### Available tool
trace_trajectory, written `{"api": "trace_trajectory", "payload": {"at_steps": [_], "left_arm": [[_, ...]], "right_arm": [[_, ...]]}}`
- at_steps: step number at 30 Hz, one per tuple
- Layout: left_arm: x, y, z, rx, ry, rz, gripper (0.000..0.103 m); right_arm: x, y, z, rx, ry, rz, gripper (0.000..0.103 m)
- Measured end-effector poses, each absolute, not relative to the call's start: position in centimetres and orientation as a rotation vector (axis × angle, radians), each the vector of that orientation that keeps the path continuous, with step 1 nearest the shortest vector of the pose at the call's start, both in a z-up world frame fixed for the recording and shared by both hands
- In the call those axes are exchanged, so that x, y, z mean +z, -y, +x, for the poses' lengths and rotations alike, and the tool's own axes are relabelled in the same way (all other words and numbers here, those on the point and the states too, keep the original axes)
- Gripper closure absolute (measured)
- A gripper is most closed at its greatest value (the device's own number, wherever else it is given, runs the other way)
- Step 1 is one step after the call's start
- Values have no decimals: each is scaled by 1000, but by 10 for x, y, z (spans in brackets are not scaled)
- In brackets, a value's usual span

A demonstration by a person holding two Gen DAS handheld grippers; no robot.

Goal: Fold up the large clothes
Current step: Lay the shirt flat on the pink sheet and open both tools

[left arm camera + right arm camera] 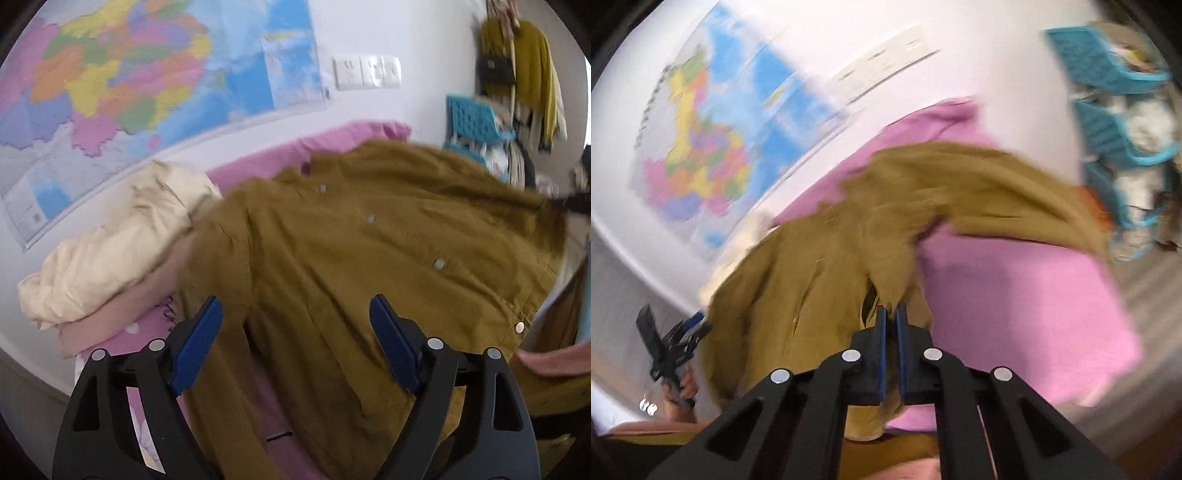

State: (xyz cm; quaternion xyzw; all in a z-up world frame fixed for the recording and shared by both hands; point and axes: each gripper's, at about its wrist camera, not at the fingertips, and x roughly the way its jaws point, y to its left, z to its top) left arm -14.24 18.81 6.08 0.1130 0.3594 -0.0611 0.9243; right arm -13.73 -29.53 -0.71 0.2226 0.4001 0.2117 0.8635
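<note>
nothing I can actually read here, wall map (122, 74) in front of me has printing on it but it's all motion blur, dark squiggle on the pink sheet (155, 325) by my left side, can't make that out either

Motion-blurred wall map (701, 147), shelves (1115, 110)
</note>
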Motion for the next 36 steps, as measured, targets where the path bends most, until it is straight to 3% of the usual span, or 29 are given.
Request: {"api": "trace_trajectory", "payload": {"at_steps": [5,7,9,10,11,12,13,15,16,18,19,20,22,25,36], "left_arm": [[23,-191,-123,-70,-865,251,22],[15,-197,-117,-56,-895,248,22],[11,-204,-116,-38,-912,235,22],[12,-206,-117,-21,-911,238,21],[11,-209,-118,-8,-912,237,19],[10,-212,-118,3,-917,229,17],[10,-212,-117,17,-919,229,17],[9,-216,-119,44,-921,233,17],[9,-217,-119,55,-919,231,17],[12,-218,-121,52,-912,219,17],[14,-217,-122,51,-904,222,17],[16,-215,-122,48,-895,225,17],[22,-210,-120,34,-871,237,17],[37,-199,-115,-1,-818,250,16],[49,-132,-67,-140,-772,287,13]], "right_arm": [[-67,296,-134,345,-1067,395,100],[-72,305,-139,386,-1025,455,96],[-64,308,-143,408,-940,472,72],[-59,306,-144,413,-905,469,36],[-55,303,-142,417,-879,454,27],[-54,302,-139,429,-879,435,30],[-57,292,-131,444,-897,423,40],[-69,281,-125,498,-941,426,82],[-74,266,-121,542,-984,394,91],[-70,258,-125,548,-985,310,88],[-64,260,-127,558,-981,304,82],[-59,267,-128,554,-965,331,65],[-46,290,-130,510,-899,405,46],[-37,347,-122,374,-805,568,34],[-117,441,-62,206,-827,1039,32]]}}
